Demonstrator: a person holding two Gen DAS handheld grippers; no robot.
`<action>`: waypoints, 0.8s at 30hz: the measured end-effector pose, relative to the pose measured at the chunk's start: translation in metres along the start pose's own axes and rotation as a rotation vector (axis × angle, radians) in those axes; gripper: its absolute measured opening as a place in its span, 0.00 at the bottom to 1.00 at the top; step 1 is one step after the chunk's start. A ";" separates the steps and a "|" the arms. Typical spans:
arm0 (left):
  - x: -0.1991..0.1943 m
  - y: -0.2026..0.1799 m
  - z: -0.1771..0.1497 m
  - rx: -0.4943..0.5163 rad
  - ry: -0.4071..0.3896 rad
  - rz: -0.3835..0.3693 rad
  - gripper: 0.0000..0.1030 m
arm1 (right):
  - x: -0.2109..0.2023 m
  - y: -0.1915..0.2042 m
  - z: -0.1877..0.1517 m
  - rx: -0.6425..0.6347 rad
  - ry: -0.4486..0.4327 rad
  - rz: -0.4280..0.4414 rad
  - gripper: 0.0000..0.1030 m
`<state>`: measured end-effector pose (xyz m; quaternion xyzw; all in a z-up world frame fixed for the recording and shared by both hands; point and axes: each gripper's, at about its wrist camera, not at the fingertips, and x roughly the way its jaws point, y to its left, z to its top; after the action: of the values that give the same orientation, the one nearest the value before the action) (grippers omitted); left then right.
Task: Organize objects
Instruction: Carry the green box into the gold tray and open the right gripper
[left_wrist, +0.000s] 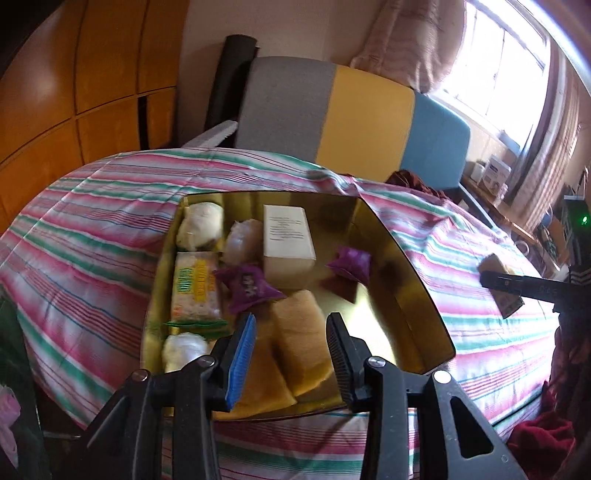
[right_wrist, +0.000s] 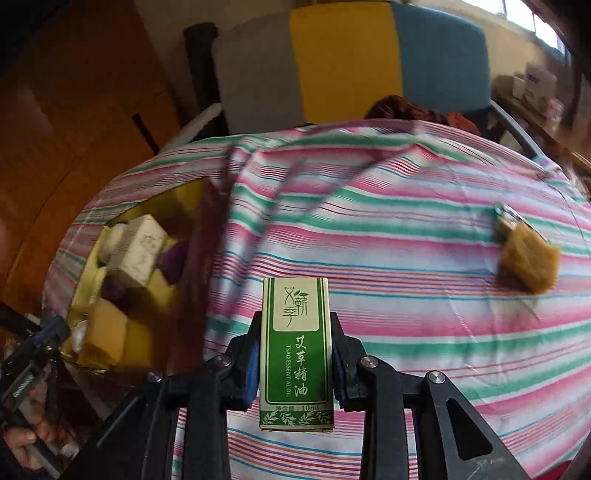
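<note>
My left wrist camera looks steeply down, close above the shiny golden rectangular box (left_wrist: 424, 266) in the frame centre. My right wrist camera faces the pink-green striped cloth (right_wrist: 406, 229); the same box (right_wrist: 88, 288) appears at its left edge.

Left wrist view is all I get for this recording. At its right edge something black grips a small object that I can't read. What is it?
Observer: The right gripper, shut on a green essential oil box, held upright between the pads.
Operator: Anything left out on the striped cloth?
Observer: One tan packet lies far right on the striped cloth, apart from the gold tray.
Operator: And my own gripper, from there?
Observer: The left gripper shows at the tray's near corner, with a hand below it.
</note>
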<state>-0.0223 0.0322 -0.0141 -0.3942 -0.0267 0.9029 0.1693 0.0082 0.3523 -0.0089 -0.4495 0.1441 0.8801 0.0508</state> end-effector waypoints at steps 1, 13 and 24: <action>-0.003 0.006 0.001 -0.012 -0.008 0.005 0.38 | 0.000 0.019 0.003 -0.026 -0.005 0.025 0.30; -0.008 0.057 -0.004 -0.116 -0.011 0.059 0.38 | 0.072 0.162 0.001 -0.209 0.128 0.127 0.39; -0.004 0.057 -0.009 -0.114 0.004 0.056 0.38 | 0.098 0.172 -0.025 -0.160 0.194 0.249 0.45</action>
<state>-0.0291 -0.0233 -0.0280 -0.4056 -0.0668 0.9035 0.1211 -0.0682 0.1772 -0.0664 -0.5137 0.1322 0.8408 -0.1085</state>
